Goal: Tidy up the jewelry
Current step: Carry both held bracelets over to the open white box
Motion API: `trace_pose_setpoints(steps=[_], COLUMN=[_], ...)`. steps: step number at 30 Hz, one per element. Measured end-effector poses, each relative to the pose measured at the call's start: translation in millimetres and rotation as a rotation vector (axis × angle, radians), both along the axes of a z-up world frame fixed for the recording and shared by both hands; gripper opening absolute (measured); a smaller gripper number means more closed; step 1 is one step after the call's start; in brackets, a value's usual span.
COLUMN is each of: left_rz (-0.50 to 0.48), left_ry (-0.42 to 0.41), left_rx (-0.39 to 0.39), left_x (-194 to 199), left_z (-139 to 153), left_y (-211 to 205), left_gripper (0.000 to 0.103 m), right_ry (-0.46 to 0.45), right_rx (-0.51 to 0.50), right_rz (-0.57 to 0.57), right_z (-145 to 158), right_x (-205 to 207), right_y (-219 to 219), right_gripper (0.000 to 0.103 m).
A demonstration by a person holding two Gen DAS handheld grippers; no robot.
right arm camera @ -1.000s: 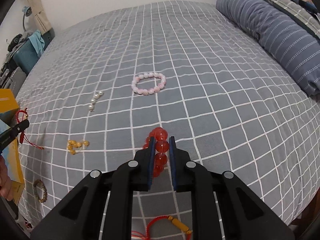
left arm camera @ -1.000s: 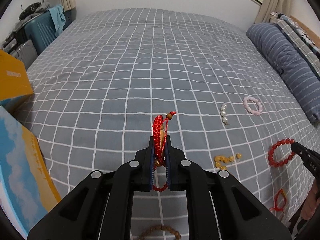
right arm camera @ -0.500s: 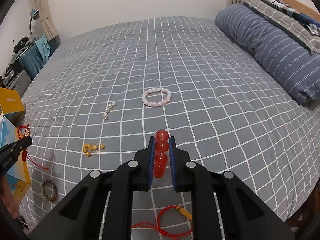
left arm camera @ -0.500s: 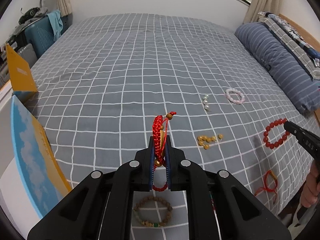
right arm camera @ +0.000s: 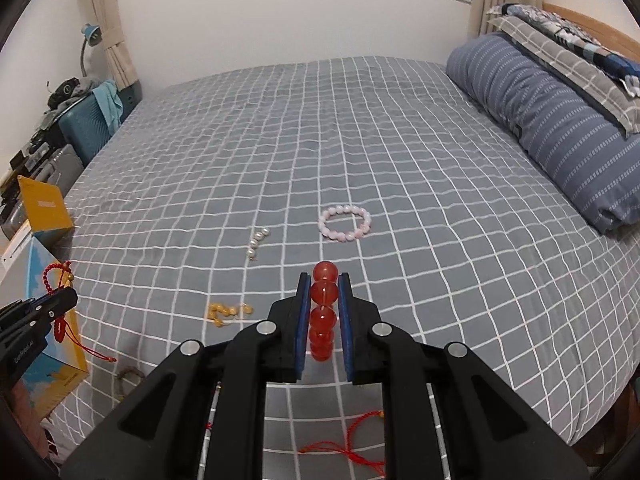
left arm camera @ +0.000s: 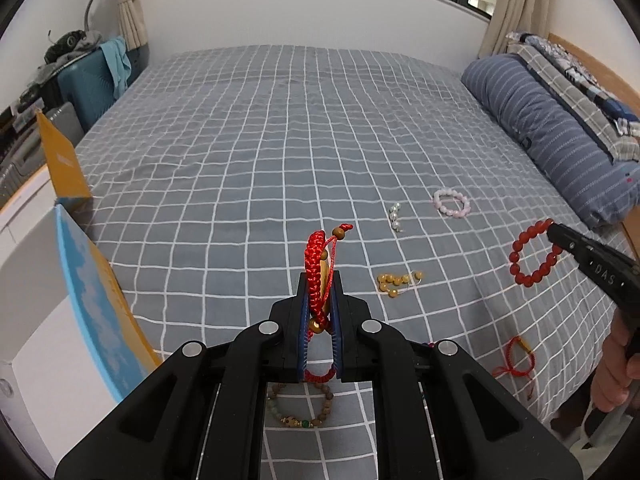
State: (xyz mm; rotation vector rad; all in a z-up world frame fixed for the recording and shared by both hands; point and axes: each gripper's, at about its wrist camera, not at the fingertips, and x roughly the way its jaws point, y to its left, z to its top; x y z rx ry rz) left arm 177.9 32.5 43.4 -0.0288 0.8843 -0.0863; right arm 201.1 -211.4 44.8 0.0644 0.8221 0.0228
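My left gripper point(left arm camera: 320, 280) is shut on a red braided cord bracelet point(left arm camera: 318, 264) with wooden beads, held above the grey checked bed point(left arm camera: 240, 160). My right gripper point(right arm camera: 324, 280) is shut on a red bead bracelet point(right arm camera: 323, 304); from the left wrist view that red bead bracelet point(left arm camera: 534, 256) hangs off the right gripper's tip point(left arm camera: 554, 234). On the bed lie a pink bead bracelet point(right arm camera: 345, 224), a short string of pearls point(right arm camera: 257, 242), yellow beads point(right arm camera: 228, 312), a red cord bracelet point(right arm camera: 348, 440) and a brown bead bracelet point(left arm camera: 300, 404).
An open yellow and blue box point(left arm camera: 92, 288) stands at the bed's left edge, with a white surface point(left arm camera: 24, 272) beside it. A striped blue pillow point(left arm camera: 552, 132) lies along the right side. A teal suitcase point(left arm camera: 86, 80) stands at the far left. A hand point(left arm camera: 616, 368) holds the right gripper.
Both grippers have risen away from the bed with their bracelets still held. More of the bed, the far wall and the window have come into view.
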Motion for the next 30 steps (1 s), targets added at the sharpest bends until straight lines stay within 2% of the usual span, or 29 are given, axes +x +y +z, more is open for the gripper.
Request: trace_pose_setpoints(steps=[12,30], left_rz=[0.047,0.223], left_ry=[-0.048,-0.055], left_rx=[0.010,0.008], left_x=[-18,-42], left_z=[37,48], left_y=[18,101], left_gripper=[0.008,0.008], right_ry=[-0.049,-0.068], right_rx=[0.016,0.037], right_rz=[0.067,0.226], right_z=[36,55], right_x=[6,11], right_y=[41,135], right_gripper=[0.013,0.013])
